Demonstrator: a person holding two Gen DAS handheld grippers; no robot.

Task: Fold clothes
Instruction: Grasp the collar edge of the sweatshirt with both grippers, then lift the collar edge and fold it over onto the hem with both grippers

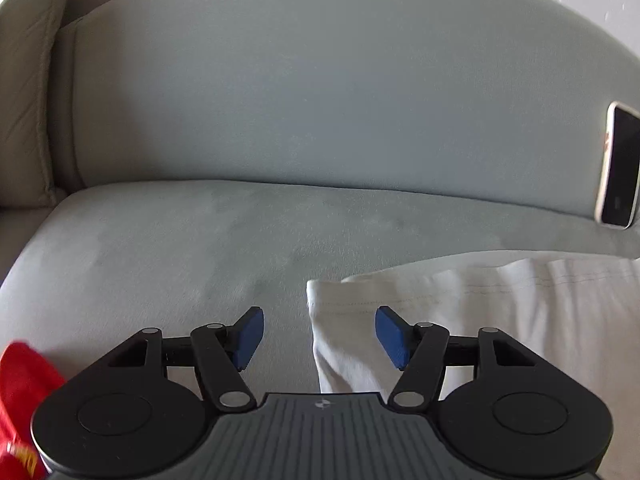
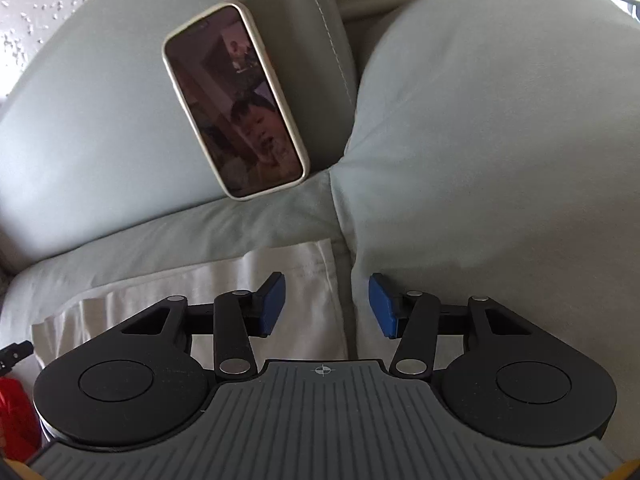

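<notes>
A white garment [image 1: 500, 312] lies folded flat on the grey sofa seat [image 1: 180, 240]. My left gripper [image 1: 319, 336] is open and empty, with its jaws on either side of the garment's left edge and just above it. In the right wrist view the same garment [image 2: 192, 284] lies at the lower left. My right gripper [image 2: 326, 306] is open and empty over the garment's right edge, next to the seam between two seat cushions.
A phone [image 2: 234, 100] in a pale case leans against the sofa backrest [image 2: 80, 120]; it also shows in the left wrist view [image 1: 618, 164]. A red cloth [image 1: 20, 400] lies at the lower left. A beige cushion [image 1: 24, 92] stands at the far left.
</notes>
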